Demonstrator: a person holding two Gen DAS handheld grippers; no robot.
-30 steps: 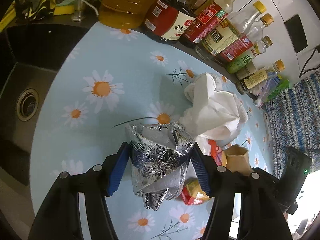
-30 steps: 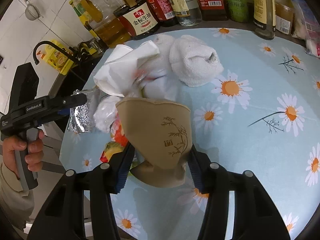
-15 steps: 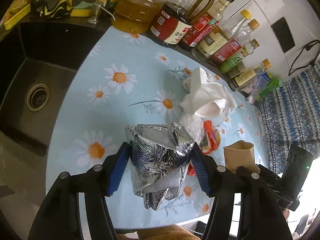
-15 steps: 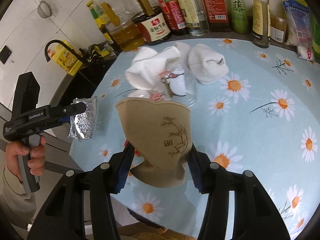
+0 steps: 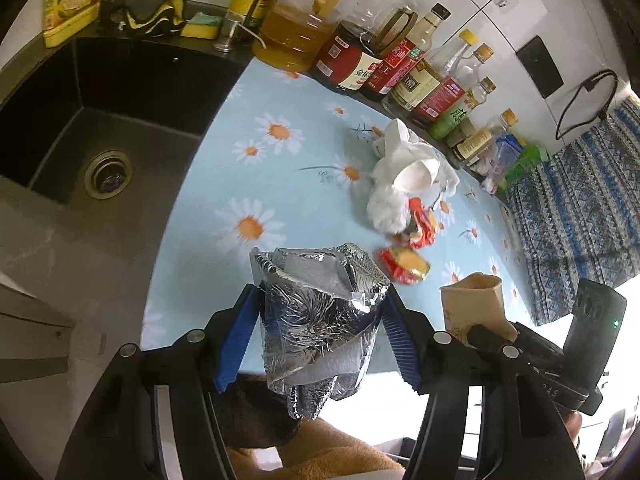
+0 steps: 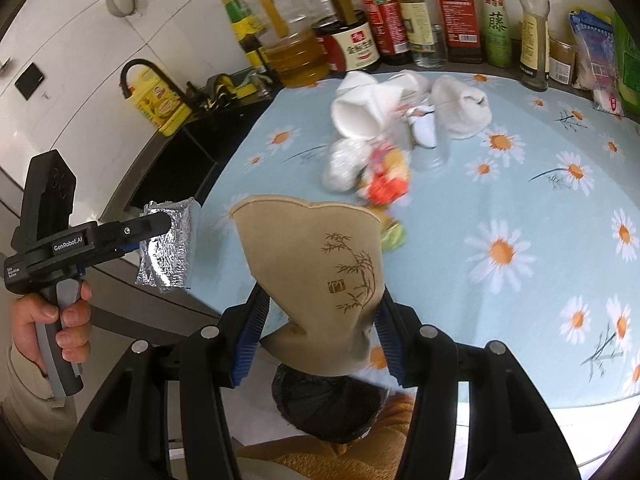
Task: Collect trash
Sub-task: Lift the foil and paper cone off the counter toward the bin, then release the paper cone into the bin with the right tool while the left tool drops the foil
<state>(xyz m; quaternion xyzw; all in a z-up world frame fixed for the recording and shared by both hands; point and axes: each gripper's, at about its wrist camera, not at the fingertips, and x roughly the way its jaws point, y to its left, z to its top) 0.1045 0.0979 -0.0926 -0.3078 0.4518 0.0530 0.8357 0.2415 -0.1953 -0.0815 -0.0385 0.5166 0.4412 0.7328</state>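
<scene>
A crumpled foil wrapper (image 5: 320, 320) sits clamped between the fingers of the left gripper (image 5: 318, 336), held over the near edge of the daisy-print worktop (image 5: 280, 168). Just beside it, the right gripper (image 6: 318, 328) has its fingers pressed tight on a squashed brown paper cup (image 6: 316, 272). Further in on the worktop lie white tissues (image 6: 368, 112) and red snack wrappers (image 6: 386, 182), near a row of sauce bottles (image 6: 440, 8). A dark sink (image 5: 96, 136) lies to the left.

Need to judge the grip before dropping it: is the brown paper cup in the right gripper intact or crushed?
Crushed: the brown paper cup is pinched flat between the right gripper fingers, rim flared.
</scene>
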